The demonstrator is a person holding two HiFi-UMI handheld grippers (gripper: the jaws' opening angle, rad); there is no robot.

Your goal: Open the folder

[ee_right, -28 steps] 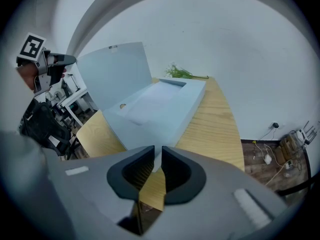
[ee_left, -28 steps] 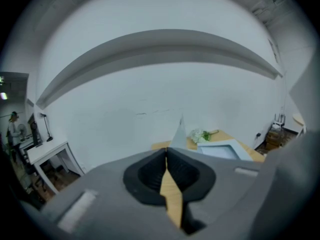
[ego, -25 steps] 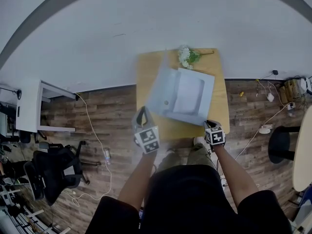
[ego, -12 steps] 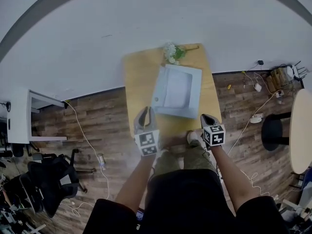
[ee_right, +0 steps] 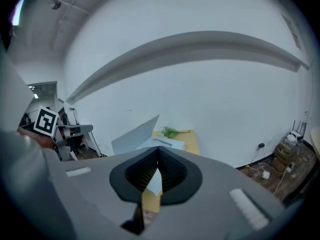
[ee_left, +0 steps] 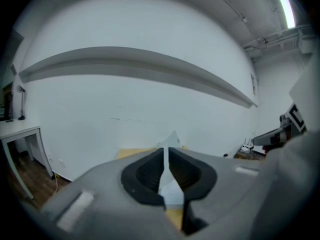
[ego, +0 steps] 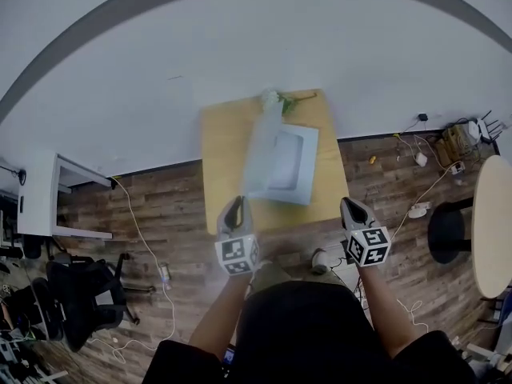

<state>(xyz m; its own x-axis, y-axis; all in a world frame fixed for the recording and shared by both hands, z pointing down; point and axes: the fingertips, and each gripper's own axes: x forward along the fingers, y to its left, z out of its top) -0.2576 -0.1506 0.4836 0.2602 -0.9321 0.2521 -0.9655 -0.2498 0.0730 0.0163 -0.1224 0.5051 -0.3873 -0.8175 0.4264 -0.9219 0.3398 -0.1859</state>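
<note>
Left gripper (ego: 234, 205), at 7 o'clock off the table (ego: 220, 146), has its jaws a thin slit apart and empty. At 12 o'clock the folder (ego: 292, 162) lies with its cover (ego: 260, 154) standing free. Right gripper (ego: 353, 206), at 5 o'clock, is closed and empty, likely clearing the swing.

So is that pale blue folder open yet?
Partly open: the pale blue folder has its cover raised at a slant above the flat back half.

A light wooden table (ego: 220, 146) sits at centre frame; on it lie a white folder (ego: 290, 166) and, at its upper edge, a flower sprig (ego: 277, 99).
</note>
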